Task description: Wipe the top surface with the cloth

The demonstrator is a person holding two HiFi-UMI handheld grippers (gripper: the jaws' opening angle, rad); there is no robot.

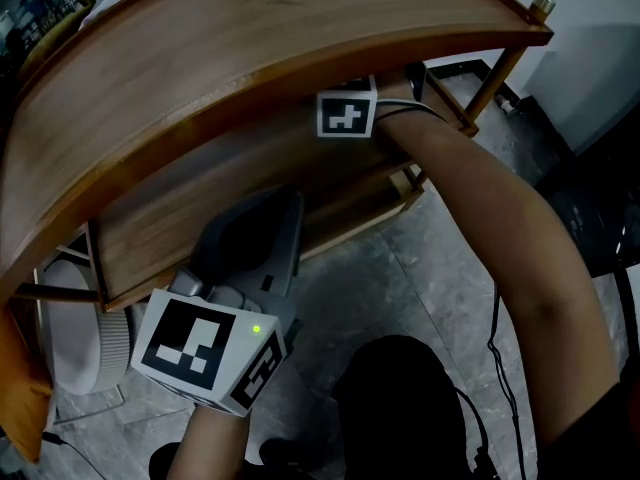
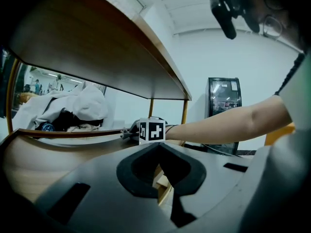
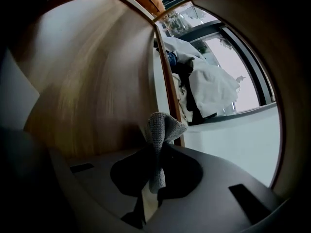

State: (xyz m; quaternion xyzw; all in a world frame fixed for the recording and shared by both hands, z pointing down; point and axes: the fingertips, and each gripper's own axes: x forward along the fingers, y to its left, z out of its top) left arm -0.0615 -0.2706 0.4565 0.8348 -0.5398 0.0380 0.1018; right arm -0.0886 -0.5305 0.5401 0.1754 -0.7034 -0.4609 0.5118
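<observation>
Right claw (image 3: 154, 154) pinching crumpled grey cloth (image 3: 165, 126)

Out past the tips of the left claw (image 2: 158, 147) and off to their left, a heap of white laundry (image 2: 73, 106) lies over something dark. To the right of those tips a tall dark cabinet (image 2: 222, 101) with a glossy front stands by the white wall (image 2: 204, 52). Down on the grey tiled floor (image 1: 400, 278), left of that claw, sits a round white appliance (image 1: 78, 343). Ahead and right of the right claw (image 3: 156, 152), the laundry lies before a big window (image 3: 226, 57).
</observation>
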